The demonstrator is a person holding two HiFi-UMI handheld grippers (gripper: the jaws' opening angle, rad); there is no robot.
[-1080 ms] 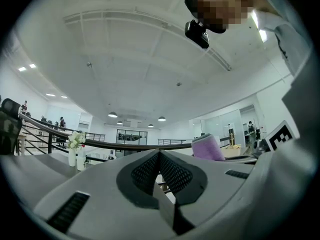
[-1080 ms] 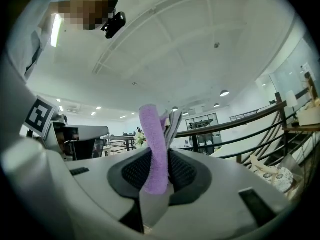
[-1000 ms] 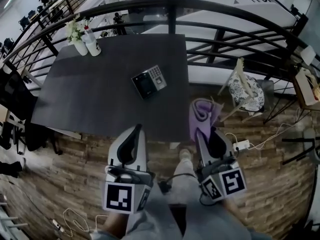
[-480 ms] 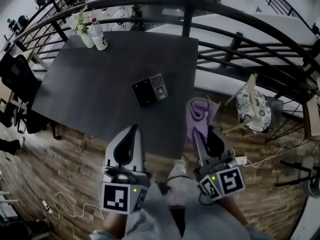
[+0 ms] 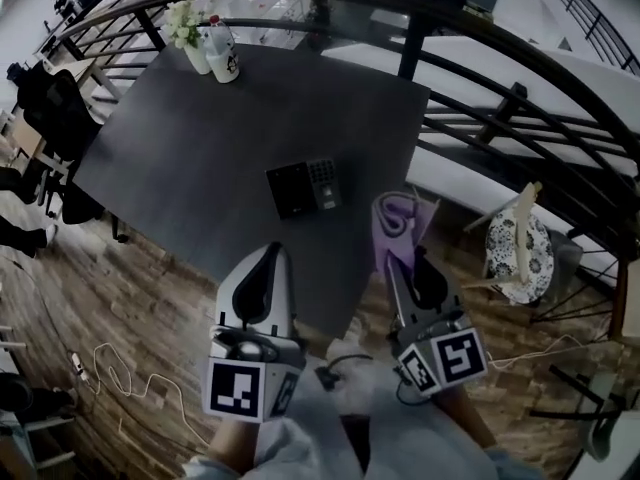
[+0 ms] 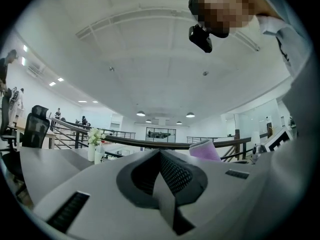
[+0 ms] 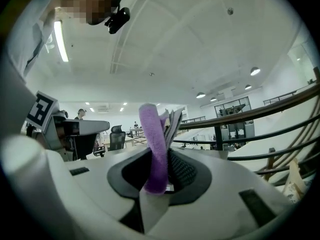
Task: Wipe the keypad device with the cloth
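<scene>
The black keypad device (image 5: 303, 186) lies flat on the dark table (image 5: 200, 148), near its right front part. My right gripper (image 5: 409, 261) is shut on a folded purple cloth (image 5: 394, 225) that sticks up from its jaws just off the table's front right edge. In the right gripper view the purple cloth (image 7: 155, 149) stands pinched between the jaws. My left gripper (image 5: 266, 261) is shut and holds nothing, hovering over the table's front edge, short of the keypad device. The left gripper view shows the cloth (image 6: 204, 149) beyond my left gripper (image 6: 161, 160).
A white vase of flowers (image 5: 192, 30) and a white bottle (image 5: 222, 50) stand at the table's far left corner. A dark railing (image 5: 480, 78) curves behind and to the right. A patterned chair (image 5: 520, 243) and floor cables (image 5: 110, 378) lie around the table.
The view has shifted, so the table and keypad device sit lower and nearer to both grippers. The cloth stays gripped in the right gripper.
</scene>
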